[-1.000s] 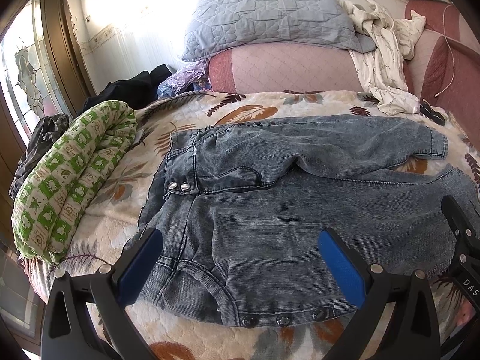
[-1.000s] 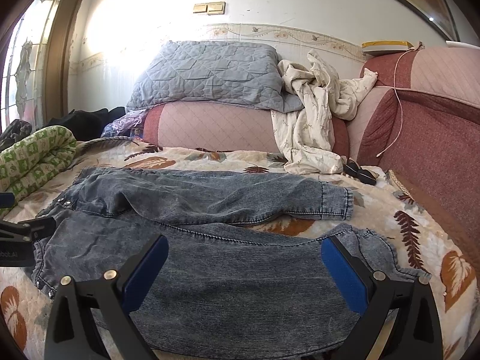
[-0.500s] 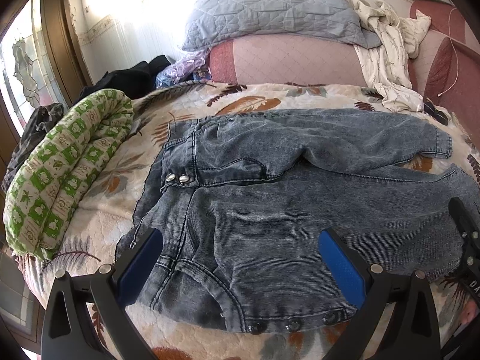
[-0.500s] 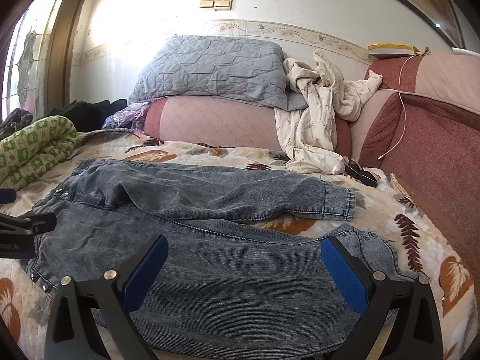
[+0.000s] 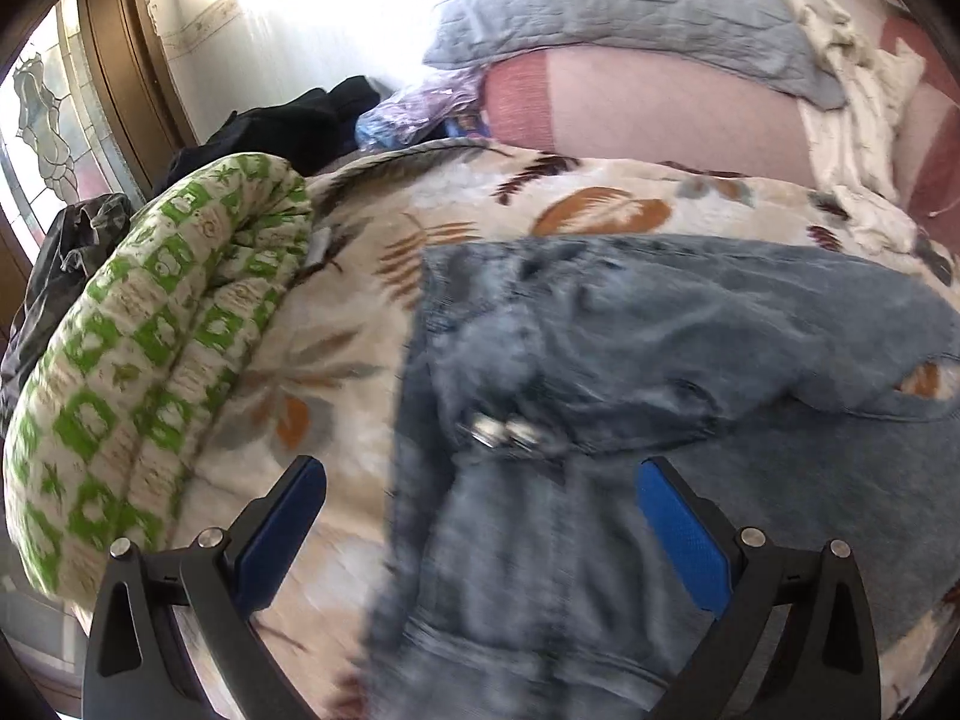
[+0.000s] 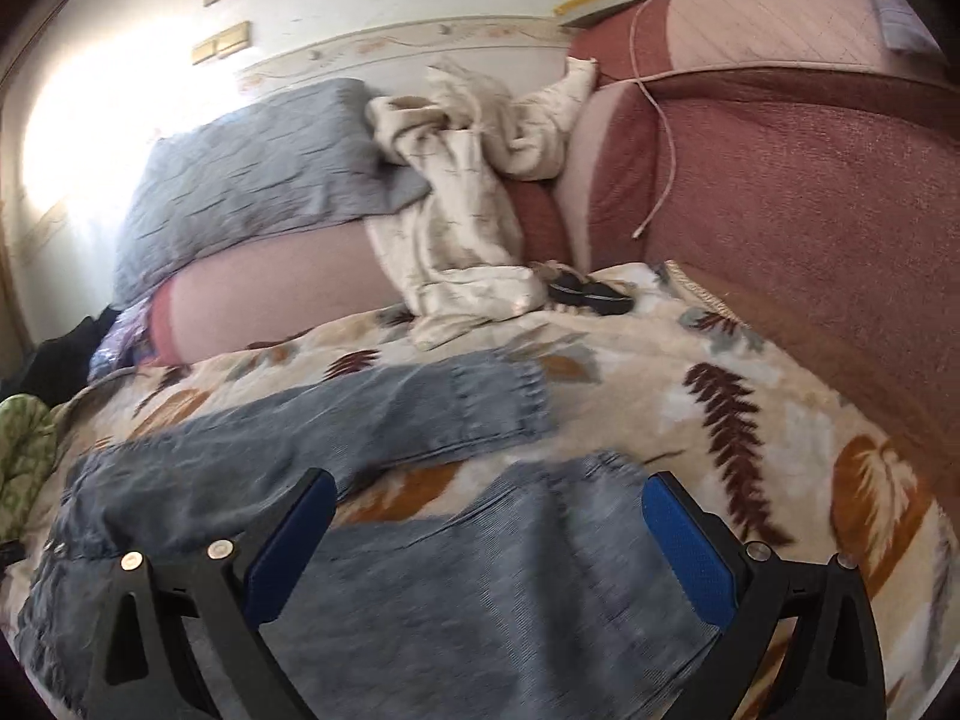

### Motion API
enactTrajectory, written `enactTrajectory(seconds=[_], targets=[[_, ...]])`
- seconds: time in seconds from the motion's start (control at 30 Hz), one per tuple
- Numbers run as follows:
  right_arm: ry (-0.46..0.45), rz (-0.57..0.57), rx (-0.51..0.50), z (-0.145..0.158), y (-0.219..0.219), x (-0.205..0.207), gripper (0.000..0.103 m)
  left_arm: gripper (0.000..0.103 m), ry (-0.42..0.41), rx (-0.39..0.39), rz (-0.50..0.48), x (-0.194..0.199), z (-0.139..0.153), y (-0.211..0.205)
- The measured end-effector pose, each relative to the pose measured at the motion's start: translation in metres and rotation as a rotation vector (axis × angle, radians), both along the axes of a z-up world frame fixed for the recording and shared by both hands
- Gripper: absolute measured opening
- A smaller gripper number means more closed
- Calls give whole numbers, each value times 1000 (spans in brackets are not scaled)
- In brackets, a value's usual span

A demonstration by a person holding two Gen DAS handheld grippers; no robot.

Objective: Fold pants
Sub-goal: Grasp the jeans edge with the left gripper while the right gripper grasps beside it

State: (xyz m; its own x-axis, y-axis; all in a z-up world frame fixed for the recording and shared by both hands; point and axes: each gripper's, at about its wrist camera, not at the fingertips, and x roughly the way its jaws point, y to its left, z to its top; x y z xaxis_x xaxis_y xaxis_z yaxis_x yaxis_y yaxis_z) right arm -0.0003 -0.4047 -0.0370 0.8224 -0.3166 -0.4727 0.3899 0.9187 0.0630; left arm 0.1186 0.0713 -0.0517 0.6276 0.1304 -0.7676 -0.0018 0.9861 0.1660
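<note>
Left wrist view: pants point(image 5: 630, 360) lie spread flat on bedspread point(image 5: 336, 372), legs apart, unfolded. Left gripper point(image 5: 480, 516) over the waistband and right gripper point(image 6: 489, 531) over the near leg cuff gape wide, empty. All folds remain.

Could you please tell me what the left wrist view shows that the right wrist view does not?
Only the left wrist view shows the pants' metal waist snaps and the stained-glass window. Only the right wrist view shows the far leg's hemmed cuff, the small dark object on the leaf-print bedspread and the dark red sofa back. Both show the faded blue denim pants, the grey quilted pillow and open blue-padded grippers: left gripper, right gripper.
</note>
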Motion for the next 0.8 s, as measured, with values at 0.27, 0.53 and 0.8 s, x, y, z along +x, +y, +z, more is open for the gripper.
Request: enactTrajectory(seconds=[0.27,0.53,0.8], targets=[[198,7,111,-14,-68,91,103,103,67,-21,34,66,0,42],[295,-4,194,-23,-109,156,103,103,135,-29,77,132,-15,66],[364,49,298,-45,-111,216,102,103,145,-51,113,170,-20,82]])
